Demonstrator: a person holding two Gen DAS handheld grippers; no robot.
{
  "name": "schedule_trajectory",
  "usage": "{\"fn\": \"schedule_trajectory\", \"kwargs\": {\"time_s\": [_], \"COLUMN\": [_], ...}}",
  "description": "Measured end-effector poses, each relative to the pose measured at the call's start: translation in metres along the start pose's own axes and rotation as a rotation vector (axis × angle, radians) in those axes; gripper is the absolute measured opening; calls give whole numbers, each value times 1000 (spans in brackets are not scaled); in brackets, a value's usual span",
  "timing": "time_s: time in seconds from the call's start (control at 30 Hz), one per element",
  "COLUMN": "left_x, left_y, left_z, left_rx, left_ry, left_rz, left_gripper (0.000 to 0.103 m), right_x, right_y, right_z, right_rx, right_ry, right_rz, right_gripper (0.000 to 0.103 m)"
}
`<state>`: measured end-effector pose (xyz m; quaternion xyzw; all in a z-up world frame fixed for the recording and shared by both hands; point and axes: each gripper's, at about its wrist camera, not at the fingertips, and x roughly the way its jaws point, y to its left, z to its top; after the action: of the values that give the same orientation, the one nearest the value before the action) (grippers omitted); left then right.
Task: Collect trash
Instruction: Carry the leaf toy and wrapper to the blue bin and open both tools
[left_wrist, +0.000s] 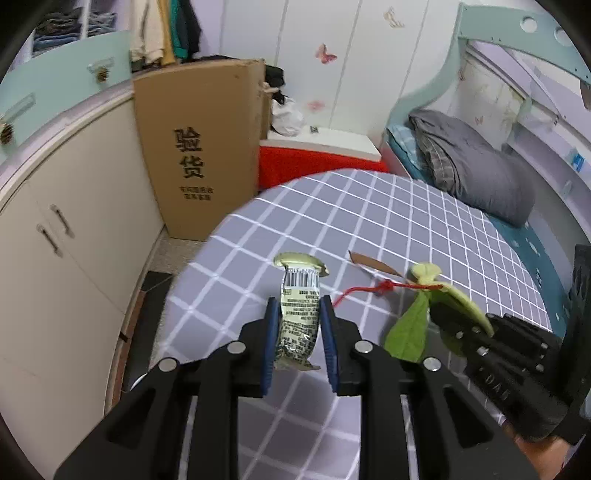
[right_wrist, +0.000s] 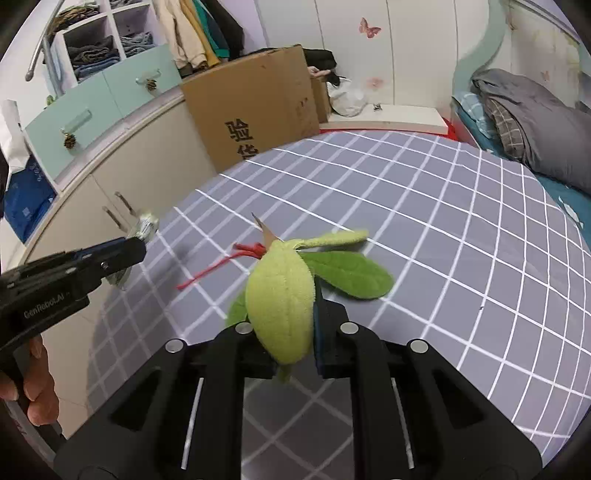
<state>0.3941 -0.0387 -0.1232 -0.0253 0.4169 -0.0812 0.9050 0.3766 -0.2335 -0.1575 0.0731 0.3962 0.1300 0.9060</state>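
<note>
A pale green snack wrapper (left_wrist: 300, 288) with a barcode is pinched between the blue pads of my left gripper (left_wrist: 297, 305), which is shut on it and holds it above the grey checked tablecloth (left_wrist: 406, 221). In the right wrist view the same wrapper (right_wrist: 146, 226) sticks out of the left gripper (right_wrist: 137, 246) at the left, held by a hand. My right gripper (right_wrist: 286, 306) is shut on a green plush leaf piece (right_wrist: 279, 291) with a red string (right_wrist: 207, 271) and a brown paper tag (right_wrist: 264, 229). The right gripper (left_wrist: 448, 317) also shows in the left wrist view, beside the left one.
A tall cardboard box (left_wrist: 199, 147) stands past the table's far left edge, next to cream cabinets (left_wrist: 74, 240). A red box with a white board (left_wrist: 321, 155) lies behind the table. A bed with a grey quilt (left_wrist: 472, 166) runs along the right.
</note>
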Motion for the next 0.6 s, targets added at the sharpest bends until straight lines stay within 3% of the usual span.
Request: {"fn": "schedule_trajectory", "kwargs": {"time_s": [0.23,0.6], "left_x": [-34,-66], "left_y": [54,161], "left_z": [-19,-55], "left_rx": [-81,-208], "left_ry": [-35,-35], "left_rz": [28,66], "left_gripper": [22,21], "right_x": [-18,-12], "right_y": [49,177], "right_z": [9,4], "right_rx": [-48,-199], "right_ry": [-25,5], "right_rz": [69,202], "right_gripper": [14,14]}}
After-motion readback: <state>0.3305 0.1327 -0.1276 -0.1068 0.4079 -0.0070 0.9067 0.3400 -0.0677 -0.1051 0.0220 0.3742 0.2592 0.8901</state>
